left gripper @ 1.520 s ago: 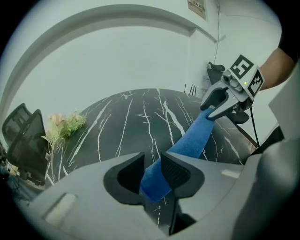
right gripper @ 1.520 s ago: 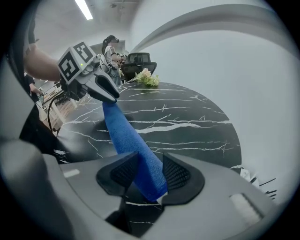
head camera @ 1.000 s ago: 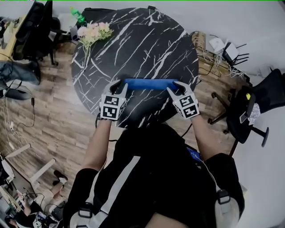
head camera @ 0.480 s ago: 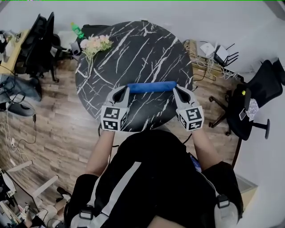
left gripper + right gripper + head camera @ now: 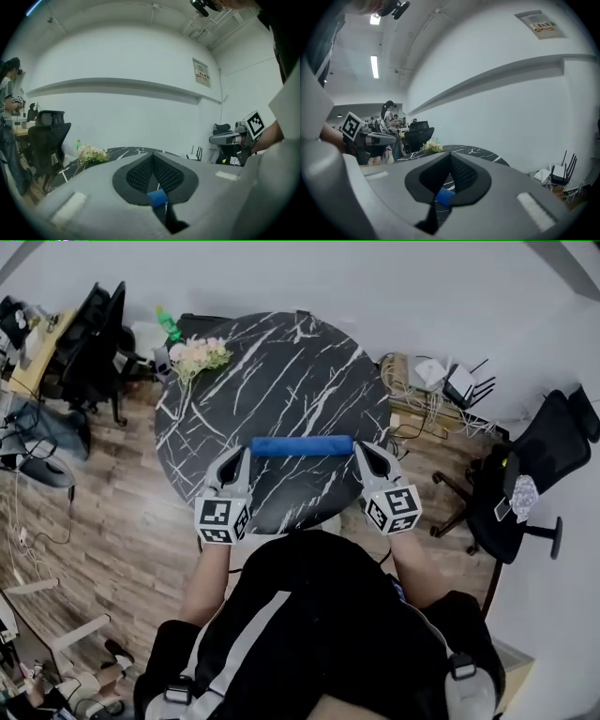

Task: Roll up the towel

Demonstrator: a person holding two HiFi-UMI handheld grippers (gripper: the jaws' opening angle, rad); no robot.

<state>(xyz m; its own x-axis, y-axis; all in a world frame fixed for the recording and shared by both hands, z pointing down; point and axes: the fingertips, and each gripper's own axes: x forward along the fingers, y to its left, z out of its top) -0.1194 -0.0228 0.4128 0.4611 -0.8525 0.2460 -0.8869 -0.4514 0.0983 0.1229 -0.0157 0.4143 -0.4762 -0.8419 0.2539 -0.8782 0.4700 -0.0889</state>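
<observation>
Round black marble-look surface (image 5: pixel 281 362) with white veins, standing on a wood-plank floor (image 5: pixel 112 521).

Blue towel (image 5: pixel 302 445), rolled into a tight straight cylinder. It lies flat on the near part of the surface, crosswise to the person.

Left gripper (image 5: pixel 237 457): off the towel's left end, close to it, tips pointing away from the person. In the left gripper view its jaws are closed tip to tip with nothing clamped. A small patch of blue shows through the gap below the dark ribbed pads (image 5: pixel 140 176); that is the towel beyond.

Right gripper (image 5: pixel 366 454): mirrors it off the towel's right end. In the right gripper view the jaws are likewise closed and empty, with the same blue patch seen through the gap under them.

From the head view, neither gripper looks to be touching the roll.

Far left edge of the surface: a bunch of pale pink and white flowers (image 5: pixel 199 353), and a green bottle (image 5: pixel 166 322) just past it.

Black office chair (image 5: pixel 525 479) to the right, well apart from the surface.
</observation>
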